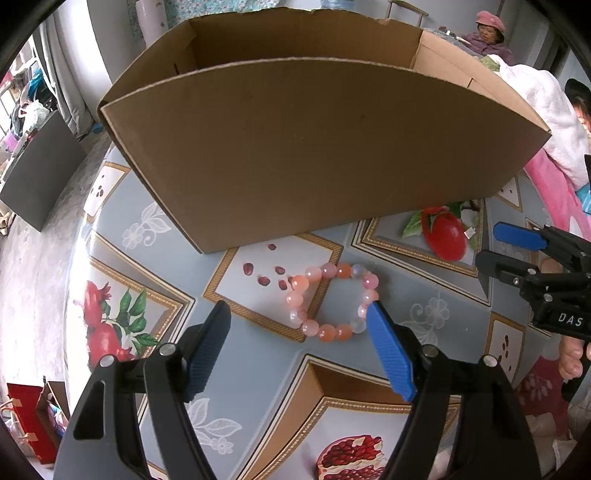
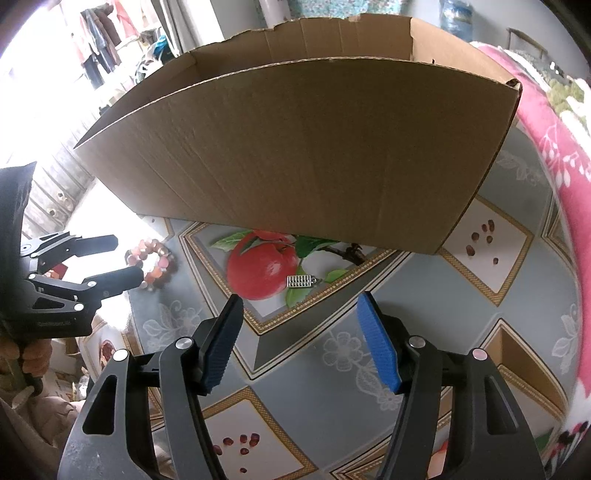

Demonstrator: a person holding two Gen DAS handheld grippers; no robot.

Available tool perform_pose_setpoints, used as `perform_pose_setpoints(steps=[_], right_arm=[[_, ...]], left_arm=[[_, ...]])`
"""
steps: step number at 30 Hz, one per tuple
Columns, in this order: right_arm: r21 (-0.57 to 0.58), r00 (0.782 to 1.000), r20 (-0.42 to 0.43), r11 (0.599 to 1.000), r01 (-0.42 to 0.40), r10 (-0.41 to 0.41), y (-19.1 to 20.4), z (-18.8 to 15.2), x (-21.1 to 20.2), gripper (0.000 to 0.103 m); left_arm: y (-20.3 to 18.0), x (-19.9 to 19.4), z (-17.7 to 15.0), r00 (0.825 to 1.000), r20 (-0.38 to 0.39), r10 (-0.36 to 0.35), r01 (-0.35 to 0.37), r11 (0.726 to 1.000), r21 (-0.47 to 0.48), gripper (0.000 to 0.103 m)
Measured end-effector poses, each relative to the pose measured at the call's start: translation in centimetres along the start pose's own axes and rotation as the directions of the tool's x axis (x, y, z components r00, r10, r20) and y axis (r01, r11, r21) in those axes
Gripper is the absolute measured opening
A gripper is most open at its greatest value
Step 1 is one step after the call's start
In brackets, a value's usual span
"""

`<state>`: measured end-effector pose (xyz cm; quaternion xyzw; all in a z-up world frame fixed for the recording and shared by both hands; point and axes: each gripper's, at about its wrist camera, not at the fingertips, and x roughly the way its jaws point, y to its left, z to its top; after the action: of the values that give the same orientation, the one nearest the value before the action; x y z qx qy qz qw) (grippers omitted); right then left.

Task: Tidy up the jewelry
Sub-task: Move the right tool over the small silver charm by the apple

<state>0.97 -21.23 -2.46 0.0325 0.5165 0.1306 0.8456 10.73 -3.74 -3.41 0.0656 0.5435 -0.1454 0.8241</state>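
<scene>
A pink and orange bead bracelet (image 1: 330,301) lies flat on the patterned tablecloth, just ahead of my open left gripper (image 1: 299,312); the right fingertip is at the bracelet's near right edge. The bracelet also shows in the right wrist view (image 2: 155,264). A small silver charm (image 2: 301,281) lies on the printed apple, just ahead of my open right gripper (image 2: 301,301); it also shows in the left wrist view (image 1: 469,232). Both grippers are empty. A large open cardboard box (image 1: 314,155) stands behind both items.
The table carries a grey cloth (image 2: 314,387) printed with fruit and flowers. A pink blanket (image 2: 554,147) lies at the right. Two people (image 1: 489,31) sit beyond the box at the far right. The right gripper shows at the right in the left wrist view (image 1: 491,245).
</scene>
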Motion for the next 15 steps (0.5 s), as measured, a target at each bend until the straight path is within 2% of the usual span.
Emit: perform_pose_setpoints(steps=[15], right_arm=[[0.001, 1.000, 0.000, 1.000, 0.001, -0.001, 0.00, 0.02, 0.03, 0.062]], left_arm=[[0.15, 0.07, 0.06, 1.000, -0.005, 0.006, -0.006, 1.000, 0.001, 0.074]])
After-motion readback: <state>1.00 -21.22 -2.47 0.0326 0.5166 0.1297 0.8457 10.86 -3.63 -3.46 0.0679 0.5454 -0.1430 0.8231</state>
